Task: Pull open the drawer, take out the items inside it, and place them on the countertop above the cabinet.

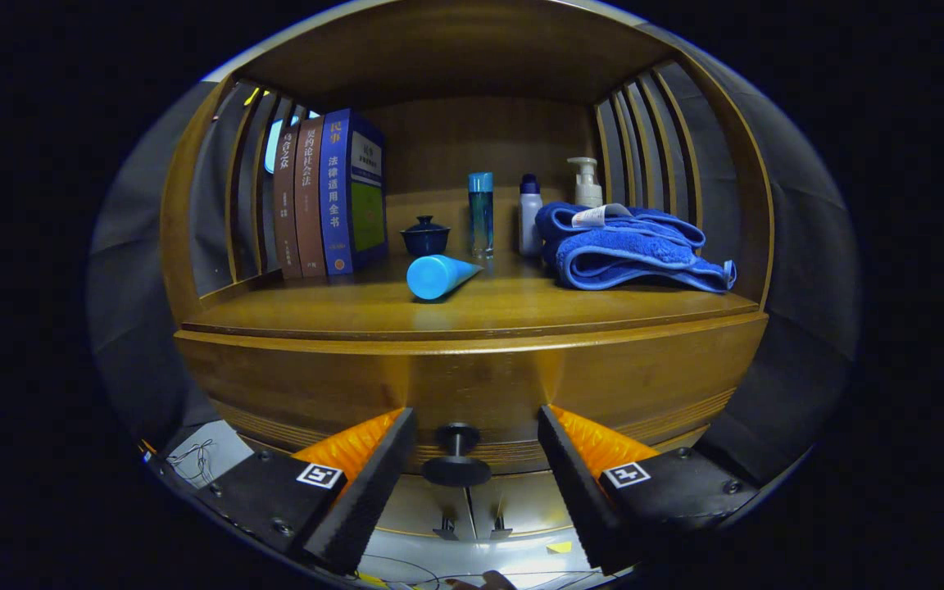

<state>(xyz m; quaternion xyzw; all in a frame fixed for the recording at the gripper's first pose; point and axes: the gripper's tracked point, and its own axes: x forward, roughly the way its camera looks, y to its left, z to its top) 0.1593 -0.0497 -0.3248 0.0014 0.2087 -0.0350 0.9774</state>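
Drawer [472, 385] shut flush under the countertop [472, 315]; knob [456, 456] between the gripper [476, 442] fingers, jaws wide, touching nothing; knob looks small, hard, smooth, likely slippery; pinch its stem behind the cap; tube [439, 275] lies on top.

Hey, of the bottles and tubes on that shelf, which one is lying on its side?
The light blue tube in front of the dark lidded bowl. The slim blue bottle, white bottle and pump bottle stand upright. The gripper is open around the drawer knob.
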